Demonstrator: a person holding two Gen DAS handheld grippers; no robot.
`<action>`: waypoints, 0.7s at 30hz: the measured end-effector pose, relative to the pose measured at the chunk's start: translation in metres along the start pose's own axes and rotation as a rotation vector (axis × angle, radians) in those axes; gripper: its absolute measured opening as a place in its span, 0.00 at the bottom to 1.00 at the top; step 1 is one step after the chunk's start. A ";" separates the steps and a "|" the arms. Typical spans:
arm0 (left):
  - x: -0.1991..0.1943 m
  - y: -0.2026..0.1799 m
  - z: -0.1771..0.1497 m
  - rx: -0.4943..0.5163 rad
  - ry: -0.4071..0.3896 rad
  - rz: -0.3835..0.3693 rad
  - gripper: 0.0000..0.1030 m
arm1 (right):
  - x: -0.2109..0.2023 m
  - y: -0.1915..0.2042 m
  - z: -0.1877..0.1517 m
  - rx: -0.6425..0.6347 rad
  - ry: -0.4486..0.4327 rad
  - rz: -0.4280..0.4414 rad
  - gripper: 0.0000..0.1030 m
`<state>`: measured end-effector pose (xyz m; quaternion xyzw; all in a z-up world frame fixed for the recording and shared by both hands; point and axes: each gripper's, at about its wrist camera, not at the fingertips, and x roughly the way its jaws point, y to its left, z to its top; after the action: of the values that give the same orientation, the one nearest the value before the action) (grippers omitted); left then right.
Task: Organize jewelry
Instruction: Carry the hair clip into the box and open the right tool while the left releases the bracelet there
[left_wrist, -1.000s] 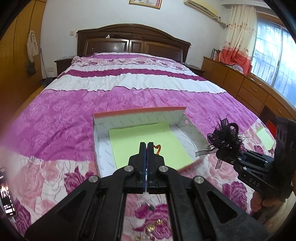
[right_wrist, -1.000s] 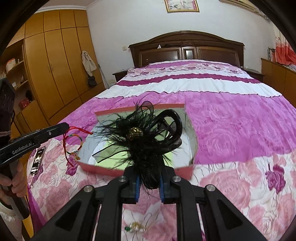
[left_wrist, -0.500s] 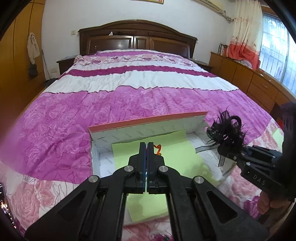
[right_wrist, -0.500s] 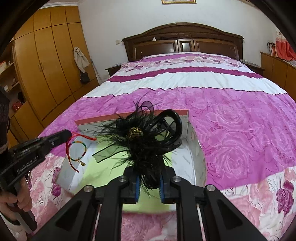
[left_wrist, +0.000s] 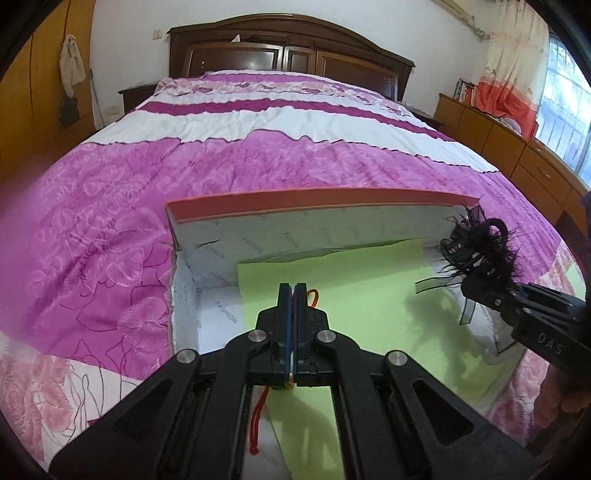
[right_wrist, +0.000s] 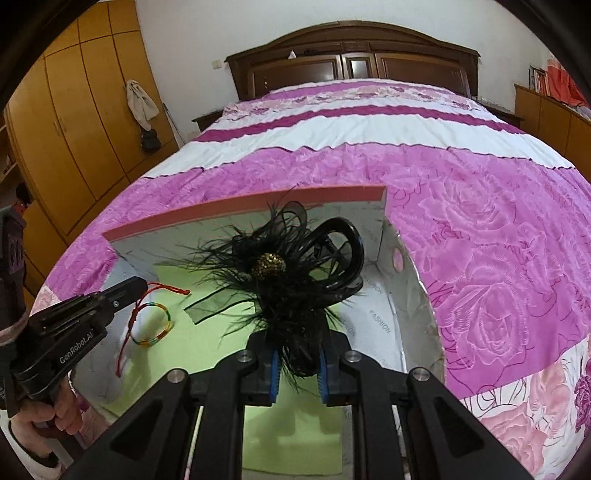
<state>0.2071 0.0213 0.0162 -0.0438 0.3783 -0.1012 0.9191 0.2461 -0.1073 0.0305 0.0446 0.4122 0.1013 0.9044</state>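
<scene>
My left tongs (right_wrist: 138, 286), pinching a red-cord rainbow bead bracelet (right_wrist: 153, 325), and right tongs (right_wrist: 297, 363), clamped on a black feathered hair claw (right_wrist: 291, 269), both hang above the green-lined cardboard box (left_wrist: 314, 206), which lies directly below.

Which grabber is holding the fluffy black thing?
The right gripper holds the black feathered hair clip; the left gripper pinches only a red-string bracelet.
</scene>
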 end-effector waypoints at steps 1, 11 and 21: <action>0.002 0.001 0.001 -0.005 0.003 0.005 0.00 | 0.003 -0.001 0.000 0.004 0.007 -0.008 0.16; 0.019 0.004 0.002 0.033 0.042 0.063 0.00 | 0.030 -0.015 -0.001 0.073 0.082 -0.071 0.17; 0.017 0.002 0.004 0.036 0.056 0.086 0.00 | 0.019 -0.011 -0.001 0.083 0.084 -0.047 0.35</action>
<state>0.2215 0.0192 0.0070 -0.0083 0.4035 -0.0695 0.9123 0.2585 -0.1134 0.0140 0.0679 0.4547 0.0645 0.8857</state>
